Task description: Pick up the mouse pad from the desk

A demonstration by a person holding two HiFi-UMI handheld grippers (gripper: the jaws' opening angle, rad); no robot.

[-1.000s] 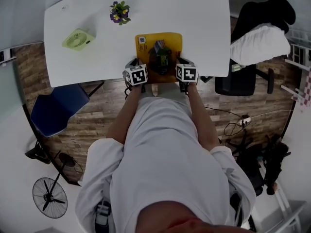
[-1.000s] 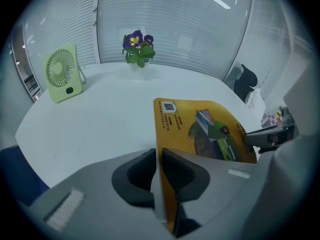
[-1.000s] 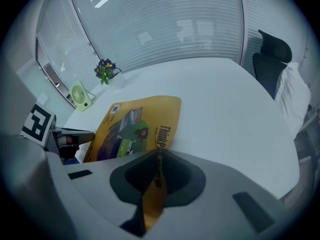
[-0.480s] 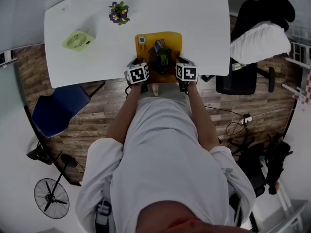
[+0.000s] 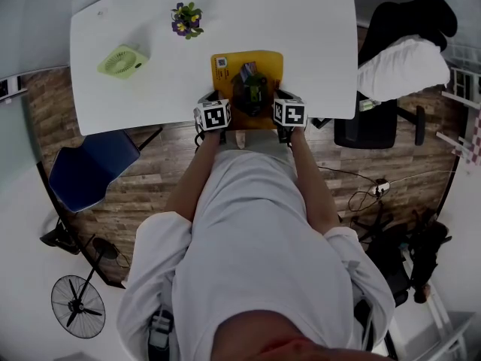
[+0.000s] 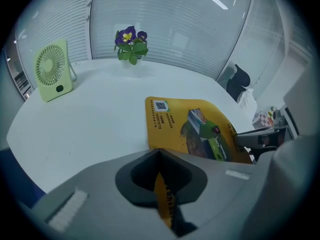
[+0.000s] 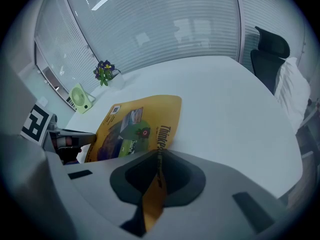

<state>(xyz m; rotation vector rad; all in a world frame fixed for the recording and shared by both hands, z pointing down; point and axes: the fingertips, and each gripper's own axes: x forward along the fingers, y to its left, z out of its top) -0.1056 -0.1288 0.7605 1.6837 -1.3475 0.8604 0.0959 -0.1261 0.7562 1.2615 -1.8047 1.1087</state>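
The mouse pad (image 5: pixel 225 81) is a thin, bendy sheet of deep yellow, rectangular with rounded corners. It carries a small white square code near its far left corner, a printed picture in dark brown and green across its middle, and black lettering along its right edge. It lies at the near edge of the white worktop (image 5: pixel 316 36), straight in front of the person, with its long sides running away from them.

The left tongs (image 6: pixel 161 156) have just been closing and now pinch the near left corner of the pad; the yellow edge runs up the slot between the pressed jaws. The right tongs (image 7: pixel 161 156) pinch the near right corner in the same way, the lettered edge standing on end in their slot. Between the two grips the sheet bows slightly. In the right gripper view its right side curls up off the surface, while the far end seems to rest on it.

The worktop is smooth and matt, with rounded corners. On its far left stands a small pale green fan (image 5: pixel 122 61), square-bodied with a round grille. Near it is a little plant with purple and yellow flowers (image 5: pixel 186 19). Both stand well apart from the pad. Below the worktop's edge the floor (image 5: pixel 180 156) is wood plank.
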